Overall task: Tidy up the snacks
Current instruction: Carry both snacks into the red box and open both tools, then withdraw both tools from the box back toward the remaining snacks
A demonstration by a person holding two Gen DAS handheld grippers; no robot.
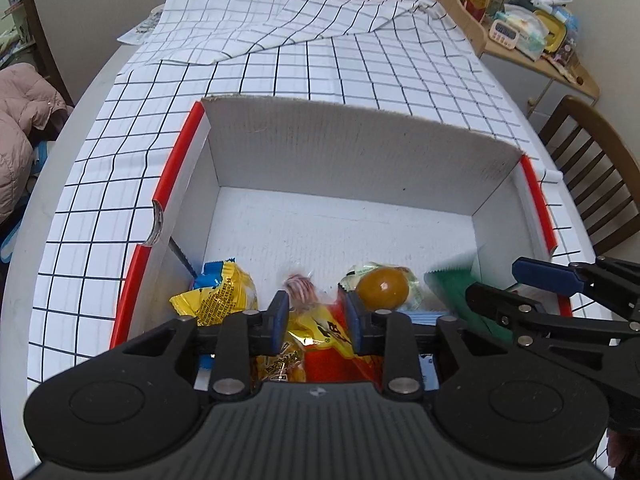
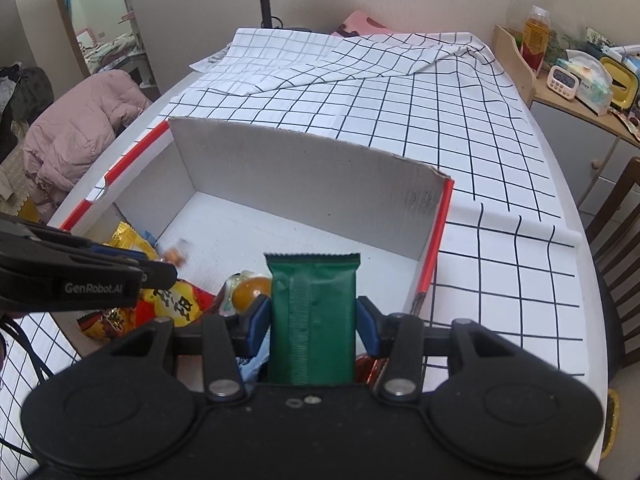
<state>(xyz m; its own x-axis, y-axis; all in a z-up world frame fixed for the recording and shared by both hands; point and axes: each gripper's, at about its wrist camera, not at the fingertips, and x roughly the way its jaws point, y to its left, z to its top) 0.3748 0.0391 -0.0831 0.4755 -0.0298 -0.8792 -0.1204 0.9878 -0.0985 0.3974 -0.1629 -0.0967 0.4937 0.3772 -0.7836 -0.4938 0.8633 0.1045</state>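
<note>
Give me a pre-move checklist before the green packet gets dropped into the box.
1. Green foil snack packet between the right hand-held gripper's pads: ok.
2. Packet over the white cardboard box: ok.
3. Bare box floor beyond the packet: ok.
4. Left hand-held gripper holding nothing: ok, small striped candy blurred beyond its tips.
5. Grippers apart: ok.
6. Packet contents intact: cannot tell.

- The box (image 1: 344, 148) sits on the table (image 1: 400, 64), dead ahead of both grippers.
- Snack packets (image 1: 224, 296) lie in its near end, below the left gripper (image 1: 316, 316).
- The wrapped bar (image 2: 312, 320) is between the right gripper (image 2: 312, 320) fingers.
</note>
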